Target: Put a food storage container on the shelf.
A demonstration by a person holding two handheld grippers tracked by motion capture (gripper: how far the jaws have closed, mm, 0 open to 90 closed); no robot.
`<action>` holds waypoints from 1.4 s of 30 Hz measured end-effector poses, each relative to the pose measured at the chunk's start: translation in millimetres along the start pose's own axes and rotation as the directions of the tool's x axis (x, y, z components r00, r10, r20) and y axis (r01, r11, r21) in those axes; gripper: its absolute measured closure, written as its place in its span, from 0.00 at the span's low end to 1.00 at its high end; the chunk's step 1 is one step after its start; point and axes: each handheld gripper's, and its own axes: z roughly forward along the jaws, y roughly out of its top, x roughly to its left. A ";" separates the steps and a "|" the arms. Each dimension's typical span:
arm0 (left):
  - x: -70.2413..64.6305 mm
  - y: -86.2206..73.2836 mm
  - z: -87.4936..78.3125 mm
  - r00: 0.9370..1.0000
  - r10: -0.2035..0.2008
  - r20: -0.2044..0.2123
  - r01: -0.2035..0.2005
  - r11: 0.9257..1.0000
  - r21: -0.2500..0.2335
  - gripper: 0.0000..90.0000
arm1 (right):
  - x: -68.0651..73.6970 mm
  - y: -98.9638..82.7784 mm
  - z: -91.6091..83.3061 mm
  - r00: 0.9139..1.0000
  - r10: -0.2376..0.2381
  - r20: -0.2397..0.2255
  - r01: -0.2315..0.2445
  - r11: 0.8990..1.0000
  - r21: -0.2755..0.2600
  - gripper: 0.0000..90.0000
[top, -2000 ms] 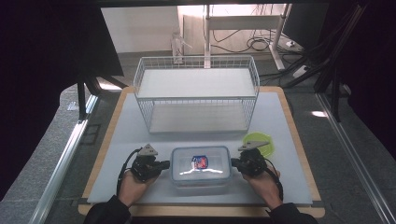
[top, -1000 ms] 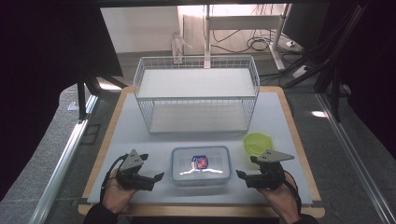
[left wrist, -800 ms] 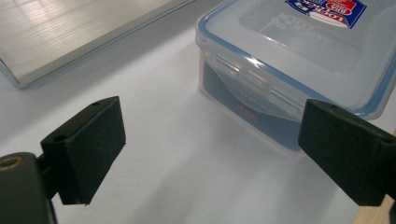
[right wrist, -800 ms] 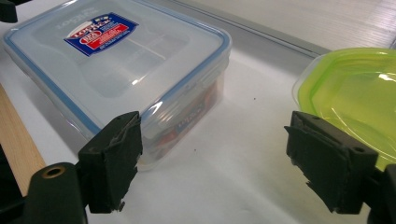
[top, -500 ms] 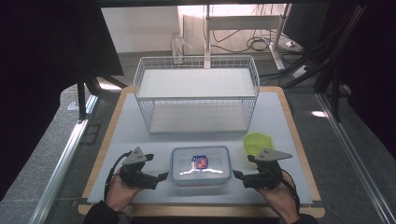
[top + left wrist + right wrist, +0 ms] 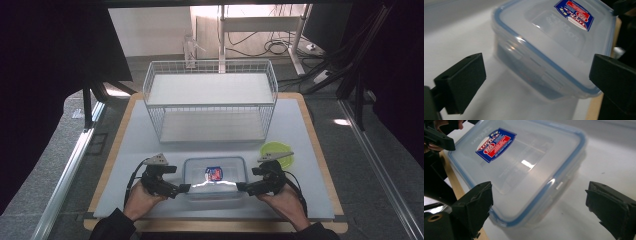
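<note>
A clear lidded plastic container (image 6: 226, 172) with a blue seal and a red and blue label stands near the front edge of the white mat. My left gripper (image 6: 183, 188) is at its near left corner, and my right gripper (image 6: 242, 187) at its near right corner. In the left gripper view the container (image 6: 554, 37) lies just ahead of the open left gripper (image 6: 537, 82), whose jaws have just been opening, with the corner between them untouched. In the right gripper view the right gripper (image 6: 542, 207) has also just been opening, and its jaws straddle a corner of the container (image 6: 524, 170) without pressing on it.
A white wire basket rack (image 6: 210, 100) stands at the back of the white mat (image 6: 135, 145). A yellow-green round dish (image 6: 278, 151) lies just behind my right hand. The table's wooden edge (image 6: 215, 226) runs close under both hands.
Both grippers have moved inward from the sides toward the container's near corners. Their jaws stand a little wider. The container has not moved.
</note>
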 end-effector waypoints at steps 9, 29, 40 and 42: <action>-0.2 2.3 10.9 0.994 -0.061 0.089 0.059 0.998 0.029 0.04 | -8.4 10.8 20.1 0.987 0.123 -0.107 -0.116 0.991 0.070 0.09; -19.5 -19.1 -17.8 0.985 -0.149 0.091 0.160 0.980 -0.116 0.51 | -0.1 -14.4 -21.5 0.967 0.204 -0.155 -0.210 0.977 -0.024 0.56; -19.9 -9.6 -20.5 0.987 -0.150 0.060 0.157 0.978 -0.138 0.56 | 7.5 -8.7 -28.3 0.979 0.176 -0.106 -0.187 0.977 -0.106 0.59; -20.4 -5.3 -22.6 0.988 -0.144 0.061 0.151 0.977 -0.150 0.56 | 7.1 -6.8 -30.4 0.979 0.173 -0.108 -0.186 0.976 -0.117 0.59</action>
